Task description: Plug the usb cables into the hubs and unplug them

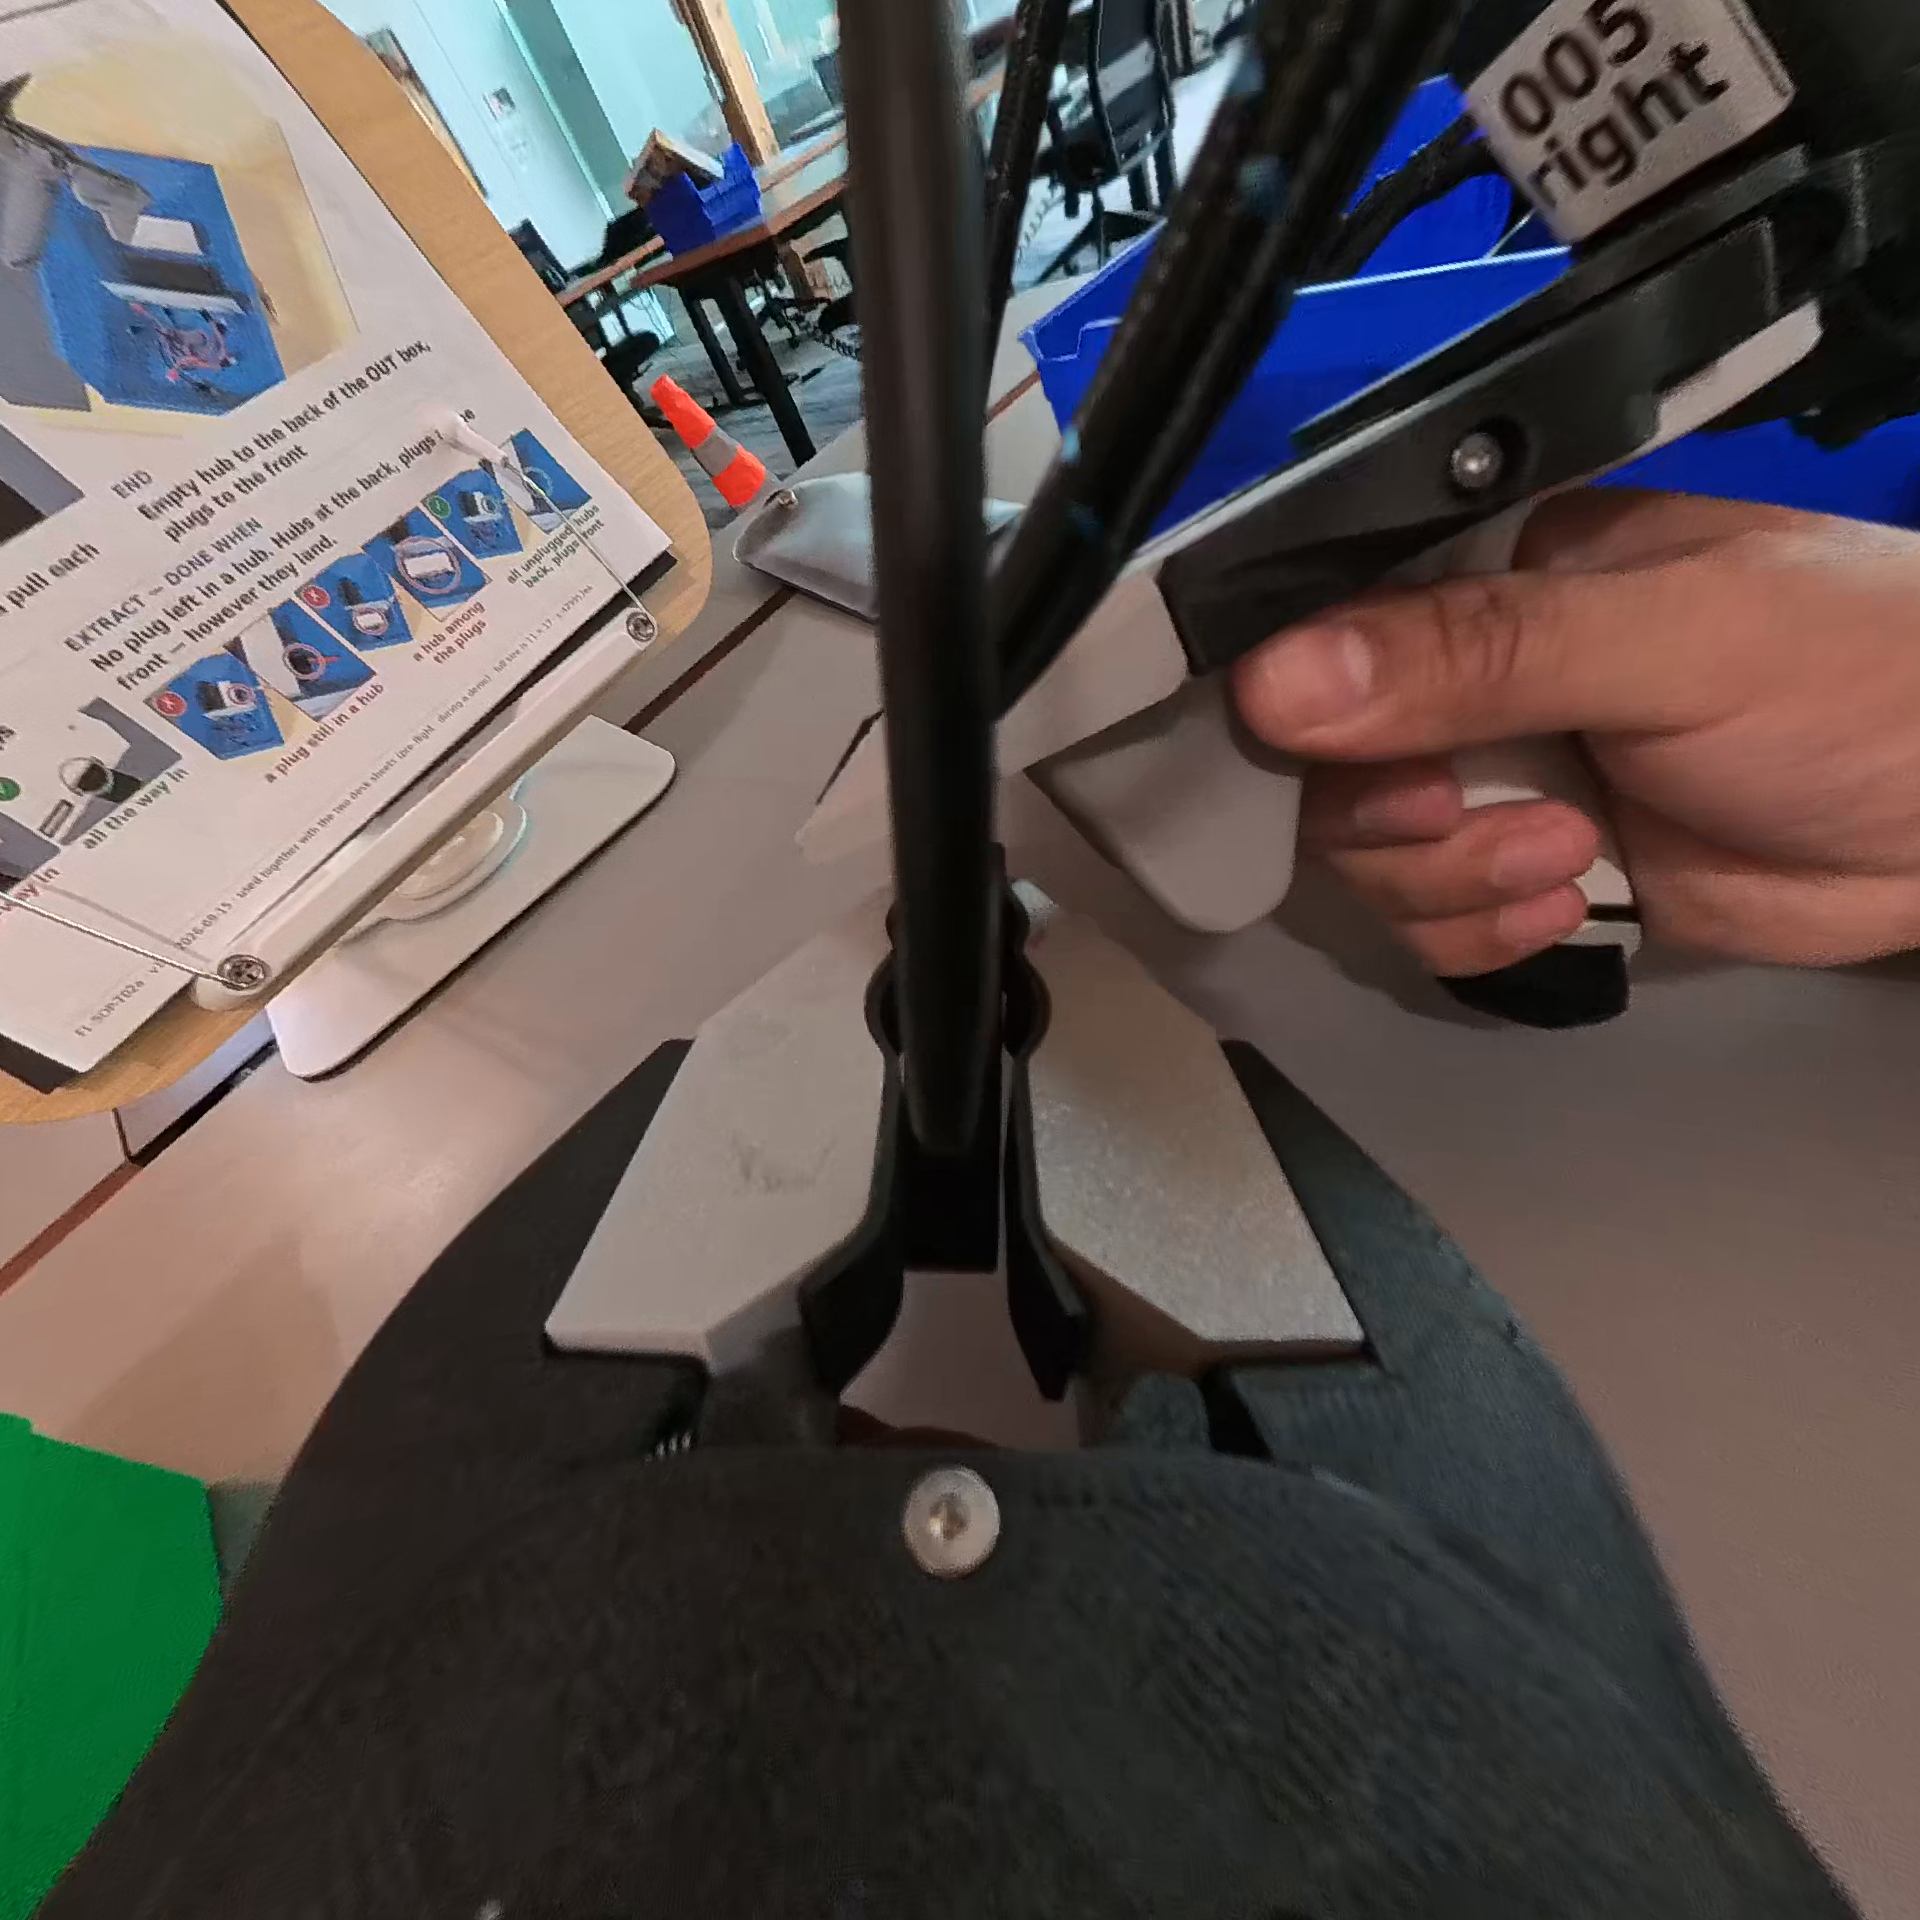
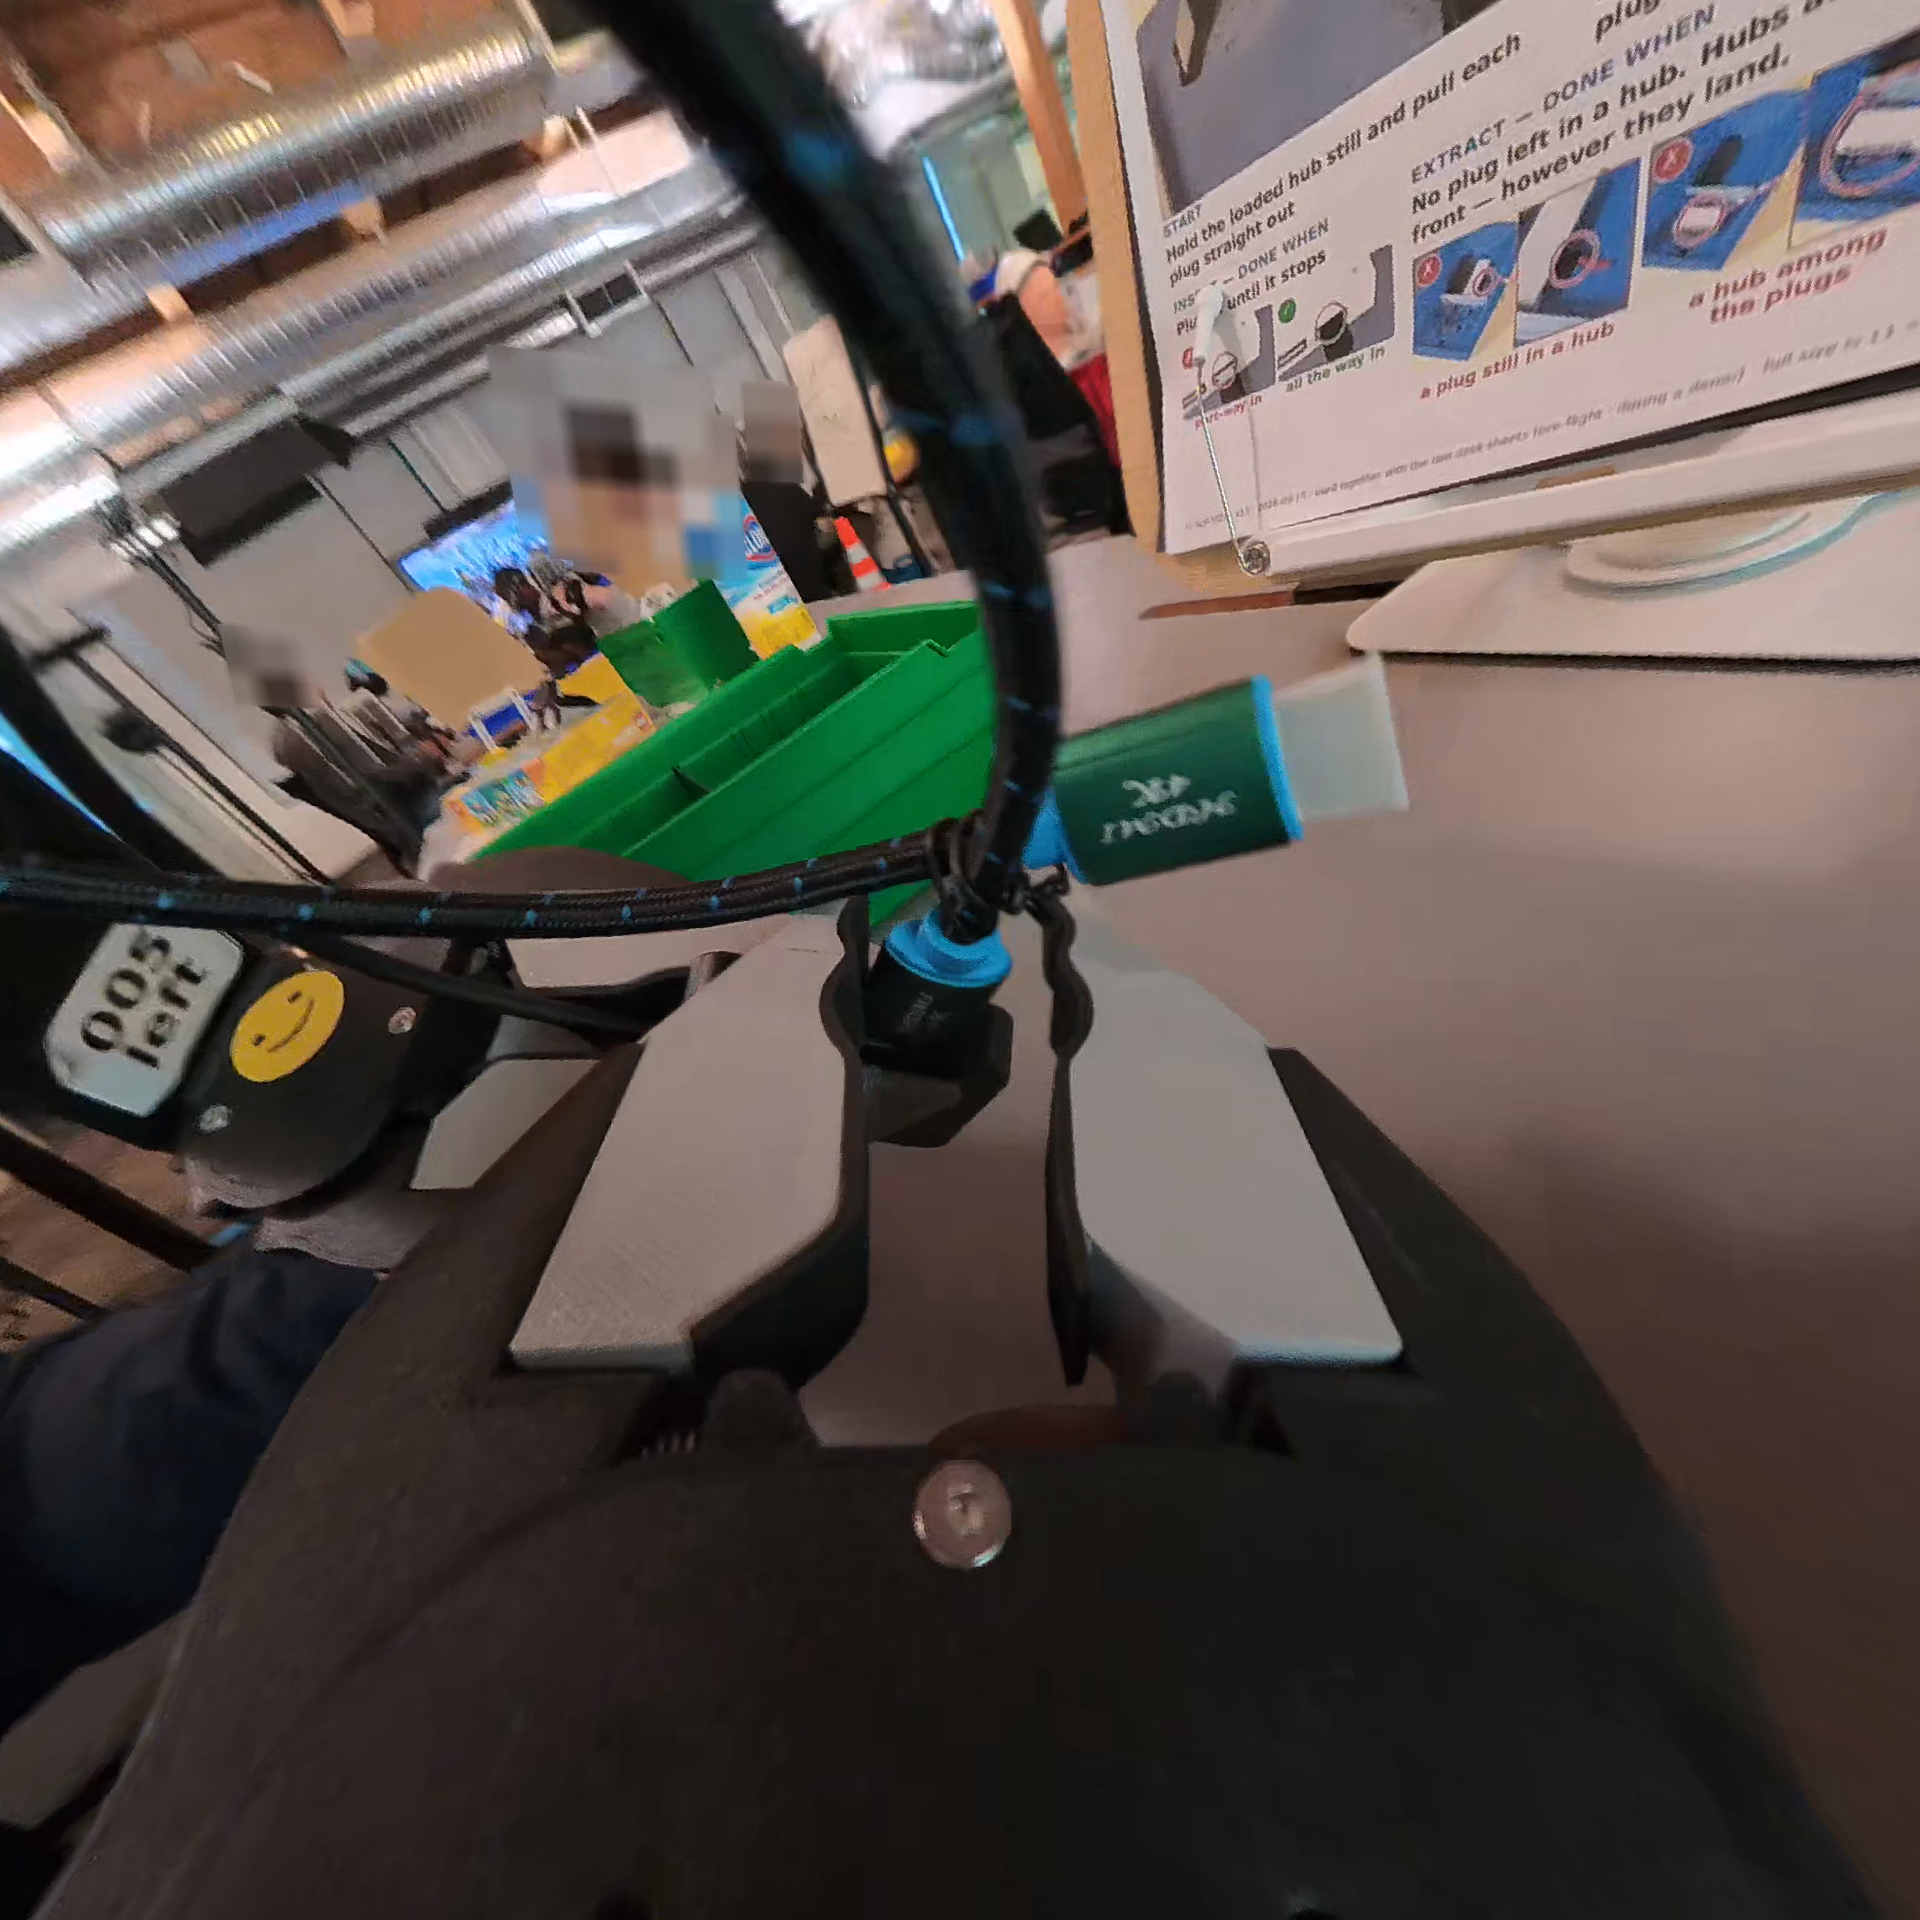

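Black tongs dominate both wrist views above a grey worktop (image 1: 1558,1299). The left tongs (image 1: 951,997) are closed tight on a smooth black cable (image 1: 914,520) that rises straight up from between the tips, its lower end seated in a black block between the pads. The right tongs (image 2: 951,987) stand only partly closed, pinching the green plug (image 2: 920,1013) with a blue collar at the very tips, the gap wider behind it. A braided black-and-blue cord (image 2: 997,582) loops up and over from that plug, and its second green connector (image 2: 1184,800), capped in pale plastic, hangs just above the worktop beside the tips. In the left view a hand (image 1: 1621,727) squeezes the trigger of the right tool, with a blue bin (image 1: 1351,353) behind it; in the right view a green divided tray (image 2: 790,748) sits beyond the tips. Farther back an instruction sheet on a wooden stand (image 1: 343,499) faces the worktop, and an orange cone (image 1: 712,442) stands on the floor. The likely trouble is a slip: the plug is caught only at the tips, so a pull from the stiff loop could twist it free, and the dangling connector could snag or strike the worktop.
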